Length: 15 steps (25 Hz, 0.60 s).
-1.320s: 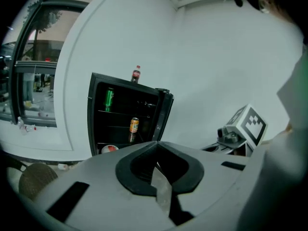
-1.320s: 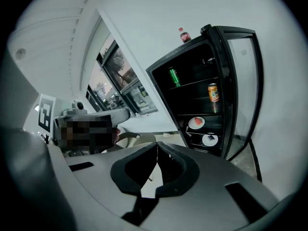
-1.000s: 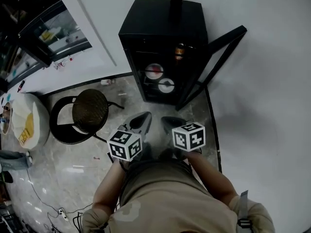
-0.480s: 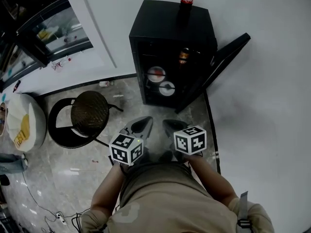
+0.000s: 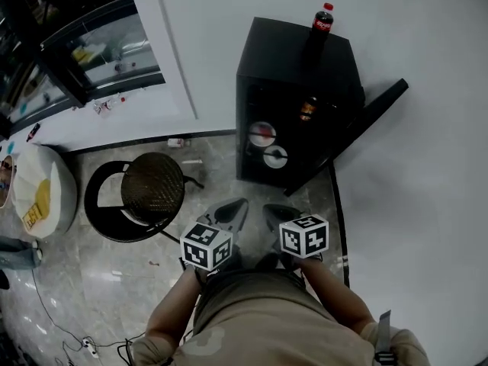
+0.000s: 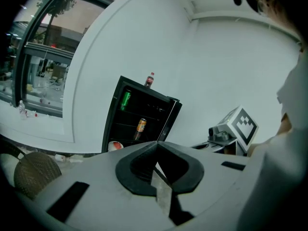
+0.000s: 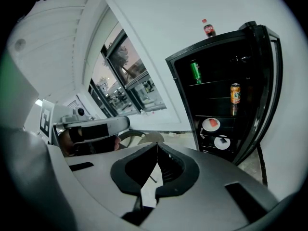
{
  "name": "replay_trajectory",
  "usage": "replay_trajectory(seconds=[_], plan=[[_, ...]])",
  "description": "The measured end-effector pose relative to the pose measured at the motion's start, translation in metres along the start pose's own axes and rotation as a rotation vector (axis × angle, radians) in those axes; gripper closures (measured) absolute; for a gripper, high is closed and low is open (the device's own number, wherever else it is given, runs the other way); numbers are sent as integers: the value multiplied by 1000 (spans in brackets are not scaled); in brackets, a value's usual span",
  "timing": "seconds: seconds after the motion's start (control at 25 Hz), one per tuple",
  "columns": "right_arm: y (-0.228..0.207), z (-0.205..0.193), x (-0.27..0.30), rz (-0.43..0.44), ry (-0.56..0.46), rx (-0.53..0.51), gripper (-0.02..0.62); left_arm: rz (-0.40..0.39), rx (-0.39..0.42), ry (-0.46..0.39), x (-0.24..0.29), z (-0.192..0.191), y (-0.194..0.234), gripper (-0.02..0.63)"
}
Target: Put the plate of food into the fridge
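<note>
Closed and empty, left gripper (image 5: pixel 231 210) and right gripper (image 5: pixel 273 213) have drifted leftward from the open fridge (image 5: pixel 293 59), plate of food (image 5: pixel 262 133) apparently delivered inside.

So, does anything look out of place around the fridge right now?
The fridge door hangs wide open with nobody at it, two plates sitting inside. A cola bottle stands on top of the fridge rather than in it. The left tongs and right tongs are shut and empty.

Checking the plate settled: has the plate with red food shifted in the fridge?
No. The plate with red food sits on the same fridge shelf, just above the other plate.
</note>
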State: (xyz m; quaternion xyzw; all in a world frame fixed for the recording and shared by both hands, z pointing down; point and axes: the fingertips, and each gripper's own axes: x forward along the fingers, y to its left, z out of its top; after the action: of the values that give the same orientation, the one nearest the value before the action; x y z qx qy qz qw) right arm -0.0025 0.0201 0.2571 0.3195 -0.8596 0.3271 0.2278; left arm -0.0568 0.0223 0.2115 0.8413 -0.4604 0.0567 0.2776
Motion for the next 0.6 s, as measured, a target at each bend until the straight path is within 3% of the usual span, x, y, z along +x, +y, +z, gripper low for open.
replay_trajectory(seconds=[0.6], plan=[[17, 10, 15, -25, -2, -5, 574, -13, -2, -7, -16, 10, 19, 595]])
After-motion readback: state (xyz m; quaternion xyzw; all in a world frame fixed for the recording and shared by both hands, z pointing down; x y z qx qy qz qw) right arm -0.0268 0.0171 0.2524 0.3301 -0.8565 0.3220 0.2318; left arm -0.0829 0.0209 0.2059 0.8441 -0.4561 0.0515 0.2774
